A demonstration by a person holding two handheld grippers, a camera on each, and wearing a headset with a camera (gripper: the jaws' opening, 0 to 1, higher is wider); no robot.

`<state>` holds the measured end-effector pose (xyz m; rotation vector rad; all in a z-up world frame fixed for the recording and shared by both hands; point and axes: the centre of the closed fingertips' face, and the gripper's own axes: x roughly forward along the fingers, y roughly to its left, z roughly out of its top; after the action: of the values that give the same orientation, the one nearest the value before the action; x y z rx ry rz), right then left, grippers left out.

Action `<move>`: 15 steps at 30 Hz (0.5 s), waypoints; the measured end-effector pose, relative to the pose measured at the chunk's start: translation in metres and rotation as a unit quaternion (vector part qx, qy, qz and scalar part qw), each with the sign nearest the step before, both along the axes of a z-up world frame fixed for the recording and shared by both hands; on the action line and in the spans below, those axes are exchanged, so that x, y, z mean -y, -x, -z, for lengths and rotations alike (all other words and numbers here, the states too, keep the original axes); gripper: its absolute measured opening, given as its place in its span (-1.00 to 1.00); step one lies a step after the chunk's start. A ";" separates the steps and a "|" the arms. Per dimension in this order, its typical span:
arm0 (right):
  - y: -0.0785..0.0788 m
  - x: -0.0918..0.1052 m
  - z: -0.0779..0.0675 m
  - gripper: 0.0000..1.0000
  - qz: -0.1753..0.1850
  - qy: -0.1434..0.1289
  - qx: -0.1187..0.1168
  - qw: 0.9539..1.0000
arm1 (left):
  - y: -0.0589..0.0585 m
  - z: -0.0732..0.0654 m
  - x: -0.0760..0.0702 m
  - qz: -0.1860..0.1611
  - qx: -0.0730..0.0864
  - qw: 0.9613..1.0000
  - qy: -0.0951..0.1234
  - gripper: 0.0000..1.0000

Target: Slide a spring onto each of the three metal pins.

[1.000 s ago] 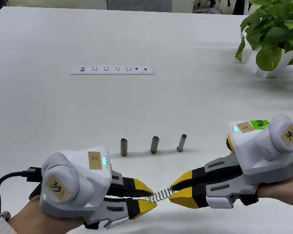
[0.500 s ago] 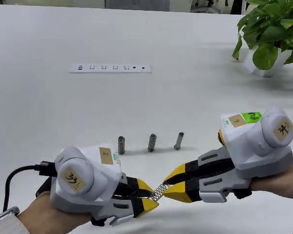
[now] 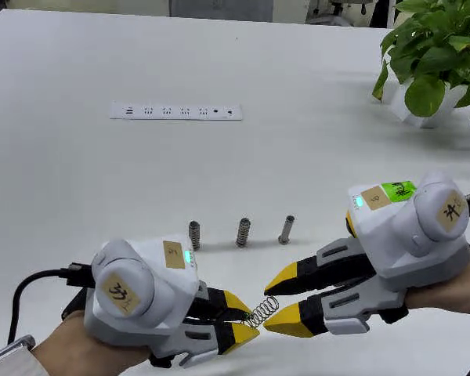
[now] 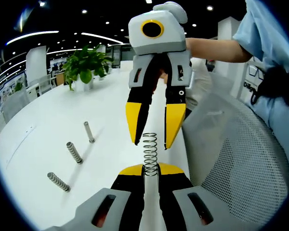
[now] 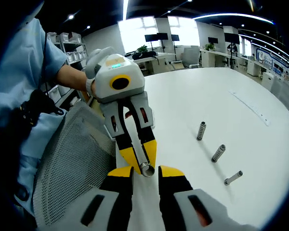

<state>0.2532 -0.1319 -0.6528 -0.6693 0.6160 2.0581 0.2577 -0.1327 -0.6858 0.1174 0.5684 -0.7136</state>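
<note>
White tabletop runs back to a potted plant and a power strip. Near the front, the left gripper pinches one end of a loose spring. The right gripper has its jaws spread either side of the other end. Beyond, in a row, the left pin and middle pin wear springs, and the right pin is bare.
</note>
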 end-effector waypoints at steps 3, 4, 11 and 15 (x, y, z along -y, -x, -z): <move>0.003 0.001 0.004 -0.61 -0.024 0.016 0.013 1.000 | 0.001 -0.002 0.007 0.008 0.001 1.000 -0.004 -0.82; 0.004 0.000 0.005 -0.61 -0.031 0.020 0.016 0.999 | 0.002 -0.004 0.011 0.012 0.002 1.000 -0.007 -0.82; 0.013 -0.001 0.010 -0.69 -0.061 0.035 0.023 0.997 | 0.002 -0.007 0.013 0.022 0.007 1.000 -0.011 -0.82; 0.015 -0.001 0.011 -0.71 -0.067 0.041 0.024 0.997 | 0.002 -0.009 0.014 0.024 0.010 1.000 -0.009 -0.82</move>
<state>0.2385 -0.1305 -0.6640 -0.8253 0.6457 2.1421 0.2559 -0.1472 -0.6770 0.1551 0.5538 -0.7541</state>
